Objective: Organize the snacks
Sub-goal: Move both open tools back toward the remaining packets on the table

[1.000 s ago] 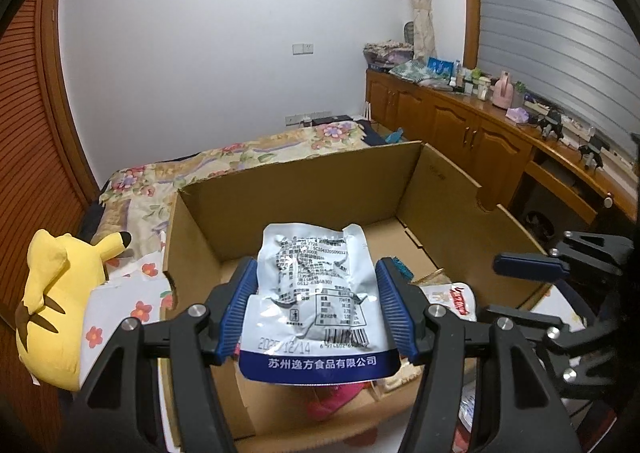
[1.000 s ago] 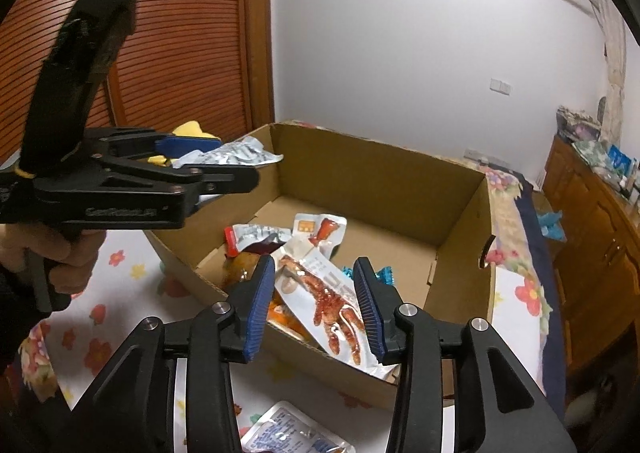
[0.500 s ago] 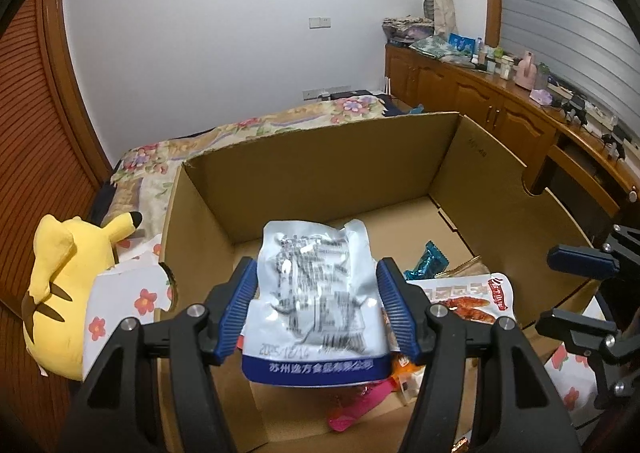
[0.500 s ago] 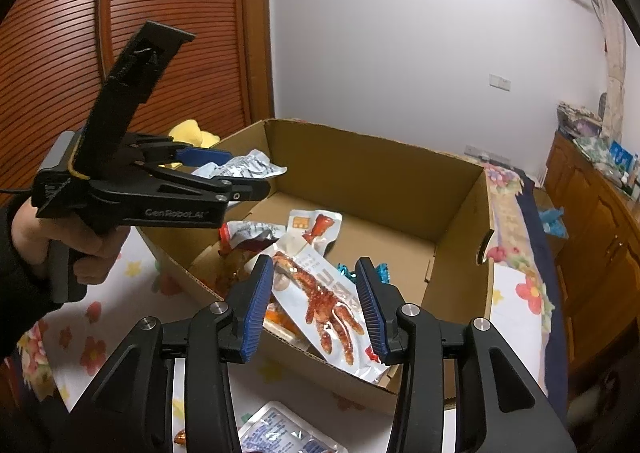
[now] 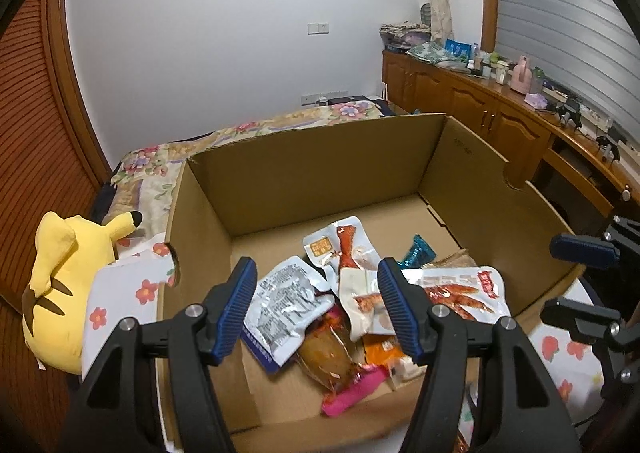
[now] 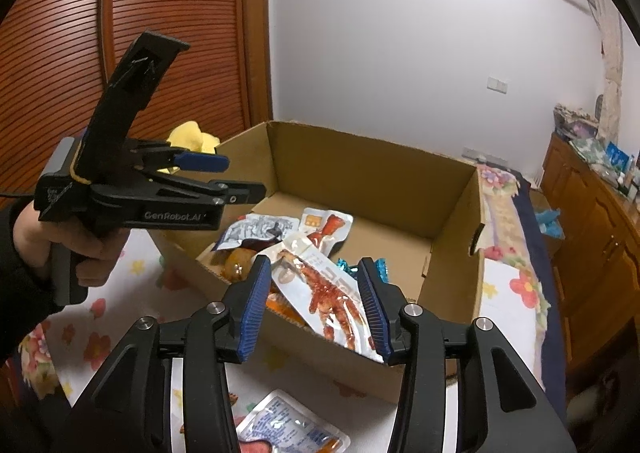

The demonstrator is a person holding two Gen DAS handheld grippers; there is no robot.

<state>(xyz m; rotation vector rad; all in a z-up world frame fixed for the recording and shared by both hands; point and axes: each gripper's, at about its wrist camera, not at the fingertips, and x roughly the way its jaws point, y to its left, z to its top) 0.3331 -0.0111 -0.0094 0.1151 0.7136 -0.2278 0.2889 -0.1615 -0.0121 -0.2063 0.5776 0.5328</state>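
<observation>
An open cardboard box [image 5: 312,173] [image 6: 376,173] holds several snack packets. The silver packet with blue trim [image 5: 282,309] [image 6: 256,227] lies in the box at its left side, on the other snacks. My left gripper [image 5: 316,309] [image 6: 236,177] is open and empty above the box's near-left corner. A white packet with a red chicken-foot picture [image 5: 452,293] [image 6: 324,289] leans over the box's near wall. My right gripper [image 6: 312,309] [image 5: 576,281] is open and empty, just outside that wall. Another silver packet [image 6: 288,429] lies on the floral cloth below it.
A yellow plush toy [image 5: 68,277] sits left of the box. The box stands on a floral cloth [image 6: 88,333] on a bed. Wooden cabinets [image 5: 480,109] with clutter run along the right wall. A wooden slatted door [image 6: 120,33] is on the left.
My left gripper opened and let go of the silver packet, which dropped into the box. The right gripper has barely moved.
</observation>
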